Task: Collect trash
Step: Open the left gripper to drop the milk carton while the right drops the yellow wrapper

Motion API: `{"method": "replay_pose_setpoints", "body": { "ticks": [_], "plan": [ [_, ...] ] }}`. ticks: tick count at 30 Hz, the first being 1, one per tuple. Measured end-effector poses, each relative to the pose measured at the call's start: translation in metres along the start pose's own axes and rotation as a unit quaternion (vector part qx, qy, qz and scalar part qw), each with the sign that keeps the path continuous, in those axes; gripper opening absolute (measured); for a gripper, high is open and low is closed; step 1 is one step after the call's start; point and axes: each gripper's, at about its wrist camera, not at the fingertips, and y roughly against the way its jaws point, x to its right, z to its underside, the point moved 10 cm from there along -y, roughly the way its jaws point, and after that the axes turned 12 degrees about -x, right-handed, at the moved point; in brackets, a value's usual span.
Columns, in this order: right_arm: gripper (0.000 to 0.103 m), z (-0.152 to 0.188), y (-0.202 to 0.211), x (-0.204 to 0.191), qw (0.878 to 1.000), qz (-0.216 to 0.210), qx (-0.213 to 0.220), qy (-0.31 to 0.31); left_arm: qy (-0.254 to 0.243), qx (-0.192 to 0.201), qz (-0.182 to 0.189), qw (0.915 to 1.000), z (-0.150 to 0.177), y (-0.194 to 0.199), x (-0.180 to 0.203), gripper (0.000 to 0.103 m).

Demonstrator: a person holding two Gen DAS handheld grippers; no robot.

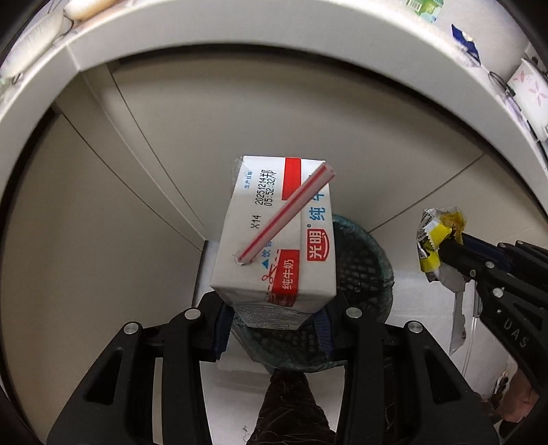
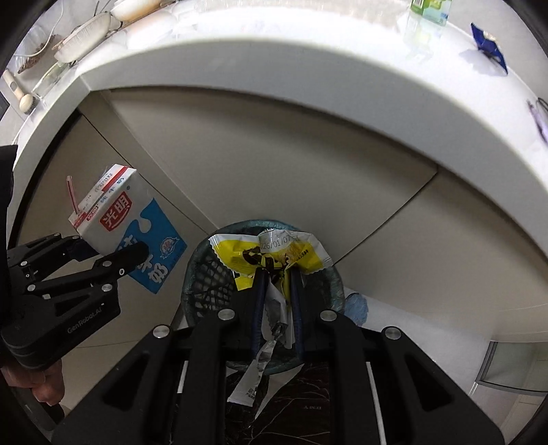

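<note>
**Milk carton and snack wrapper held above a mesh bin**

Two handheld grippers point steeply down beside a white worktop [image 2: 308, 78], each carrying a piece of trash over a dark mesh wastebasket [image 2: 205, 274] lined with a thin bag, which stands on the floor against pale cabinet doors [image 1: 274, 119]. The left gripper [image 1: 274, 321] clamps a white, red and blue milk carton [image 1: 274, 246] between its blue-padded fingers, the jaws partly spread to the carton's width; a red-and-white striped straw [image 1: 287, 215] sticks out of the top of the carton at a slant. In the left wrist view the carton hangs directly in front of the basket's rim; from the right wrist view it is to the left of the basket, tilted, with the left gripper gripping its lower part. The right gripper [image 2: 275, 274] is pressed nearly together, pinching a crumpled yellow and silver snack wrapper [image 2: 270, 250], whose torn strip trails down between the fingers. That wrapper sits over the mouth of the basket in the right wrist view. A person's hand [image 2: 44, 383] is at the handle of the left gripper. On the worktop above, well apart from both grippers, lie a green and white carton [image 2: 430, 8] and a blue wrapper [image 2: 488, 44]; white dishes [image 2: 85, 37] stand toward its far left end.
</note>
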Motion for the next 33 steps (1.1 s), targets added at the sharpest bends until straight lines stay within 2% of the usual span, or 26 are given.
{"method": "replay_pose_setpoints", "body": {
  "ticks": [7,15,21,23,26,33],
  "plan": [
    [0.014,0.003,-0.010,0.009,1.000,0.000,-0.011,-0.011,-0.003,-0.033,0.005,0.9994,-0.002,-0.028,0.003,0.039],
    [0.014,0.002,-0.012,0.021,0.999,0.001,-0.016,-0.037,-0.035,-0.046,0.012,0.9983,-0.008,-0.043,0.022,0.041],
    [0.015,-0.006,-0.016,0.024,0.998,-0.005,-0.017,-0.053,-0.055,-0.033,0.008,0.9979,-0.022,-0.038,0.025,0.061],
    [0.015,-0.005,-0.018,0.022,0.998,-0.007,-0.016,-0.053,-0.048,-0.025,0.003,0.9985,-0.024,-0.035,0.020,0.072],
    [0.015,-0.010,-0.021,0.017,0.999,-0.014,-0.014,-0.051,-0.029,-0.012,0.003,0.9995,-0.025,-0.030,0.006,0.083],
    [0.016,-0.018,-0.031,-0.007,0.999,-0.026,-0.009,-0.026,-0.005,0.001,-0.004,1.0000,-0.008,-0.026,-0.016,0.097]
  ]
}}
